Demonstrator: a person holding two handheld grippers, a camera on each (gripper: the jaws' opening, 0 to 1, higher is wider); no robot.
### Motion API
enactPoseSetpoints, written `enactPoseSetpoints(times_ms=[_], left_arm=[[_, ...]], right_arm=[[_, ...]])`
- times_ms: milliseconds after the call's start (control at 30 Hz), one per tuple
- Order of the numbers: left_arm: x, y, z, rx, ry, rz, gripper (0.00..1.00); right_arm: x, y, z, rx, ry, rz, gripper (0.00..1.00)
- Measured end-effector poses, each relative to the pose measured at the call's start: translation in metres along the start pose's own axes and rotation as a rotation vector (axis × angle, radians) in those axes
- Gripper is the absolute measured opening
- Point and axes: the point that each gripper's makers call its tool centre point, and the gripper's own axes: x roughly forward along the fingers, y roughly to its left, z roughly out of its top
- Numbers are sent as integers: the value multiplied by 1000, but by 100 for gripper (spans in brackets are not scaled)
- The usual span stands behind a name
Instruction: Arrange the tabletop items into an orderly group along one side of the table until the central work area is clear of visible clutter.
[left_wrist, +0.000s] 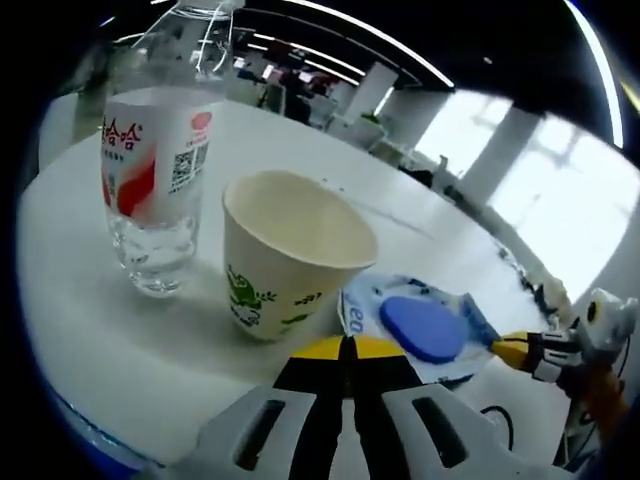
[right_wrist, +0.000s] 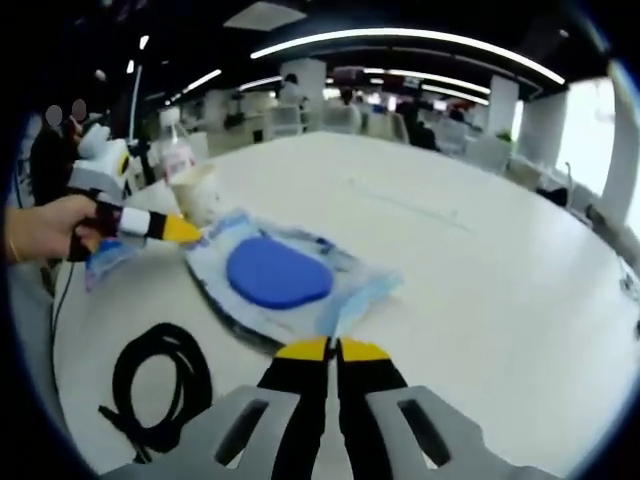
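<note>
A clear plastic packet with a blue oval pad (left_wrist: 430, 325) (right_wrist: 278, 272) lies on the white table (right_wrist: 470, 250). My left gripper (left_wrist: 345, 345) (right_wrist: 185, 231) has its jaws pressed together at the packet's near edge, by the paper cup. My right gripper (right_wrist: 330, 348) (left_wrist: 508, 345) is shut on the packet's opposite corner, and the film rises to its tips. A paper cup with a green print (left_wrist: 290, 250) (right_wrist: 195, 190) stands upright just left of the packet. A water bottle with a red and white label (left_wrist: 150, 180) (right_wrist: 175, 145) stands beside the cup.
A coiled black cable (right_wrist: 160, 385) lies on the table near its edge, left of my right gripper. A person's hand (right_wrist: 40, 230) holds the left gripper. The table's far half is bare. Office desks and people stand beyond it.
</note>
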Motion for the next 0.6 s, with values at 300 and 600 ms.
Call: enactPoseSetpoints(times_ms=[300, 600], left_arm=[[2, 2, -2, 35, -13, 14, 1], [4, 4, -1, 88, -23, 33, 2]], right_arm=[[2, -1, -5, -36, 17, -17, 0], [4, -1, -8, -87, 50, -46, 1]])
